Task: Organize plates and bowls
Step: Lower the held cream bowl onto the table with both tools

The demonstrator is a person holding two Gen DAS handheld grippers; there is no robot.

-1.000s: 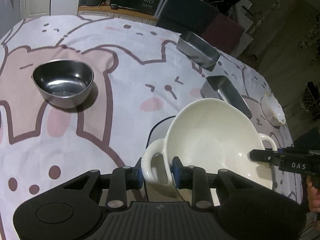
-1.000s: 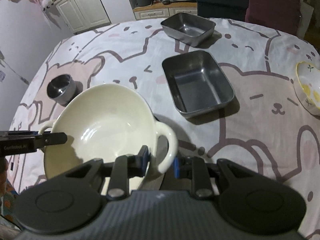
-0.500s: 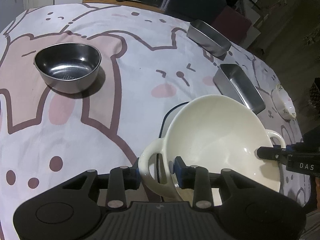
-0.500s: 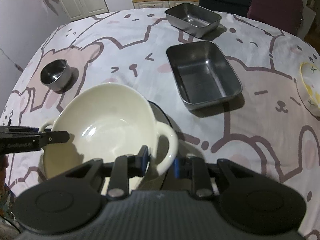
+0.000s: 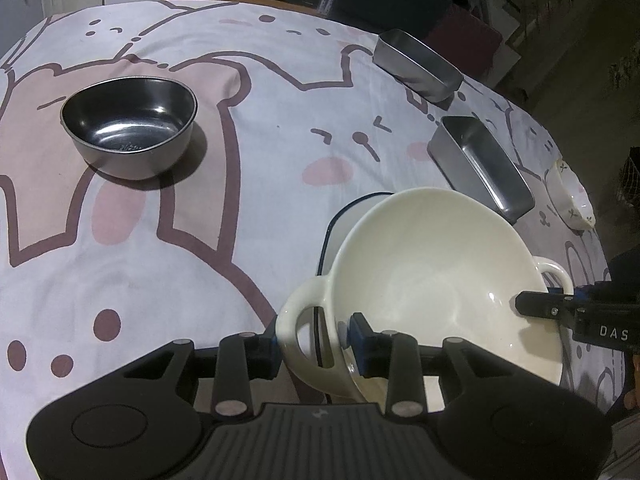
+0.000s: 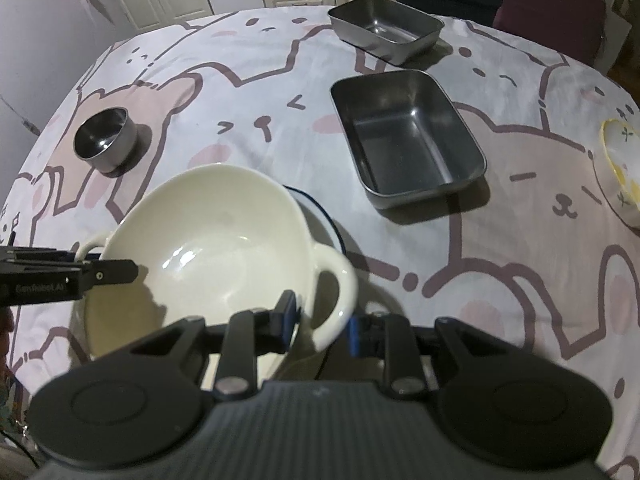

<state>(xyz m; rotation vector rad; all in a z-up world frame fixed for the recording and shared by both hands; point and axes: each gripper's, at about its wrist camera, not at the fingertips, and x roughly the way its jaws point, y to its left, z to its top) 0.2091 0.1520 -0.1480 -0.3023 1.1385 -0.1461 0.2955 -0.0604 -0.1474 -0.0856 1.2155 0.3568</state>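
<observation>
Nearest the cameras, the left gripper [image 5: 313, 347] has its pads on either side of one loop handle of the cream ceramic two-handled bowl [image 5: 424, 280], and the right gripper [image 6: 322, 320] clamps the opposite loop handle the same way. The left jaws have just been opening a little with the handle between them; whether their pads still press on it is unclear. The cream bowl sits tilted over a white plate with a thin dark-blue rim [image 6: 324, 220], which peeks out from beneath it on the bear-print tablecloth [image 5: 240, 200].

To stack it well, both hands should probably lower together and level the bowl so it settles centred on the plate, then let go only once it rests flat; an uneven release could tip it.

Farther off stand a round steel bowl [image 5: 130, 130], a rectangular steel tray [image 6: 406, 142] and a second steel tray [image 6: 386, 28] beyond it. A small floral dish [image 6: 622, 164] lies at the right edge.
</observation>
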